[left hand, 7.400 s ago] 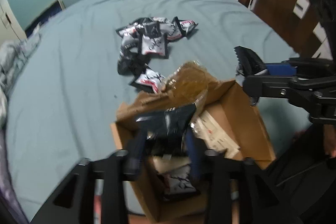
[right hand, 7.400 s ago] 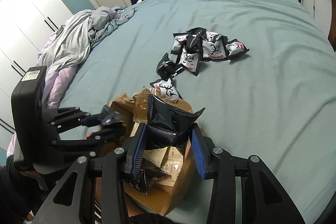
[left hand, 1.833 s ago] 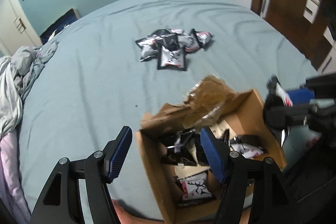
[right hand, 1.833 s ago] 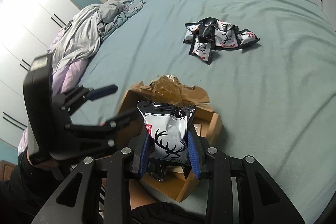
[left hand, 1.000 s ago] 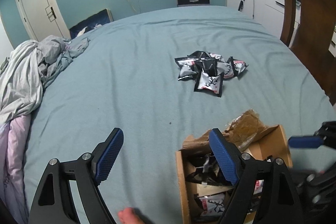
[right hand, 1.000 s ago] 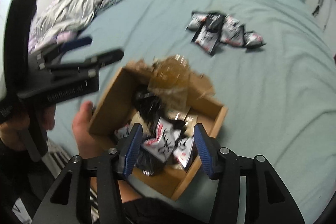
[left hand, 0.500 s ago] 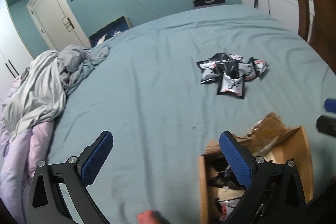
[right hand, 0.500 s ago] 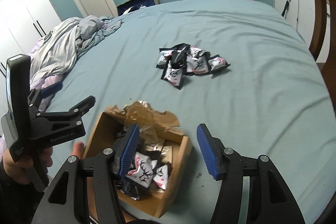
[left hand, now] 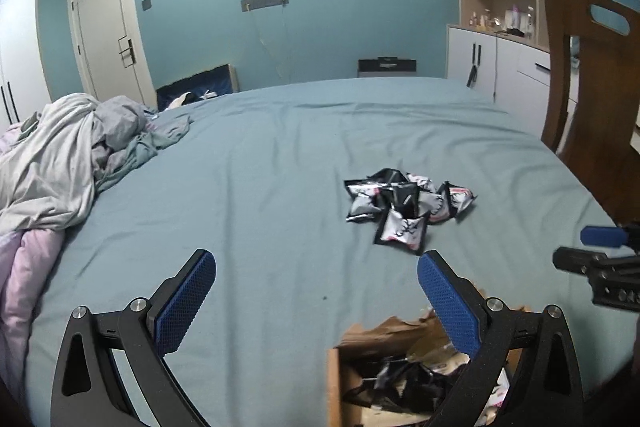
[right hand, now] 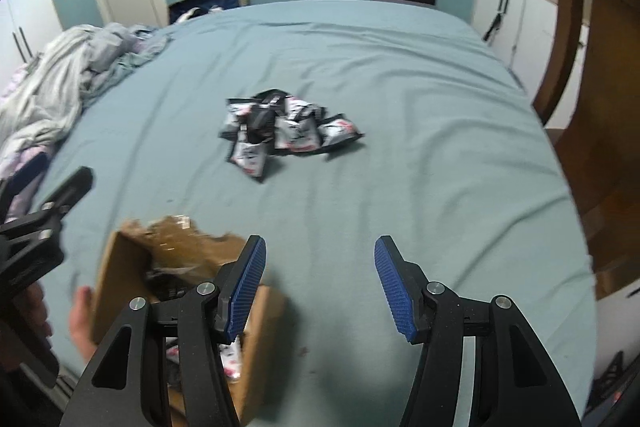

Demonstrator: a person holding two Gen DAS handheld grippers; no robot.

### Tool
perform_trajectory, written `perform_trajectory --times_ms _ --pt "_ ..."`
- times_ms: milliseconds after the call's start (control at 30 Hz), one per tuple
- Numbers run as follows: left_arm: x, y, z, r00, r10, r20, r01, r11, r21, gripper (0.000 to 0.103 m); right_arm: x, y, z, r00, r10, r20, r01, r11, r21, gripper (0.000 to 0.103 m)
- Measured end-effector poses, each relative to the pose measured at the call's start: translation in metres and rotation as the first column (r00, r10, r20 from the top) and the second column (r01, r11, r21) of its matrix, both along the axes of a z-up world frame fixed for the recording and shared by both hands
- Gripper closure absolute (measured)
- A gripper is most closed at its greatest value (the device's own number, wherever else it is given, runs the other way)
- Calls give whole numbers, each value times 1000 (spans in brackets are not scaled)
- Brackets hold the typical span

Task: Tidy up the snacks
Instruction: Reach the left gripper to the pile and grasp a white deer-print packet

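ahead, snack pile (left hand: 408, 205) beyond empty left gripper (left hand: 316, 297) jaws, well apart.

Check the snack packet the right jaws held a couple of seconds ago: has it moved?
Yes. The right gripper is empty, jaws apart over bare sheet; the packet went into the cardboard box beside it.

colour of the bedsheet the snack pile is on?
Plain pale teal-blue fabric bedsheet, no pattern. Clearest in the left wrist view.
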State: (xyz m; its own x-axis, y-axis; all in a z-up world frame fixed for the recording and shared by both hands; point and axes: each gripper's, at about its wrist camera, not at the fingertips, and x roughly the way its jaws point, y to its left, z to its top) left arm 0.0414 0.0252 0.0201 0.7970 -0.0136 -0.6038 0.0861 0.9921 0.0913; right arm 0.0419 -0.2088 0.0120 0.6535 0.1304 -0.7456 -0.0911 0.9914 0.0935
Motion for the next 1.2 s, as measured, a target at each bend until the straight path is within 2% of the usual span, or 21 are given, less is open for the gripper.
perform_trajectory --times_ms 200,333,433,567,733,933,1200 --pt "7 -13 -11 996 -51 -68 55 997 47 0 17 2 -1 1000 -3 -19 2 1000 -28 47" --pt "14 -22 -16 989 -115 -94 125 985 117 0 30 -1 -1 999 40 -10 -41 999 -36 47" --pt "14 -28 -17 994 -94 -53 103 975 198 0 46 -7 -8 998 36 -52 -37 999 -31 47" --pt "20 -34 -20 992 -62 -111 91 954 286 0 64 -15 -9 998 31 -55 -32 999 -26 47" --pt "25 -35 -30 984 -79 -157 124 945 301 0 96 -23 -15 998 -4 -57 2 1000 -24 47" --pt "29 -33 -30 985 -77 -157 121 949 292 0 130 -19 -29 999 0 -38 -2 999 -35 47" --pt "49 -22 -33 963 -86 -256 130 979 159 0 170 1 -54 991 115 -67 -116 993 -7 47"
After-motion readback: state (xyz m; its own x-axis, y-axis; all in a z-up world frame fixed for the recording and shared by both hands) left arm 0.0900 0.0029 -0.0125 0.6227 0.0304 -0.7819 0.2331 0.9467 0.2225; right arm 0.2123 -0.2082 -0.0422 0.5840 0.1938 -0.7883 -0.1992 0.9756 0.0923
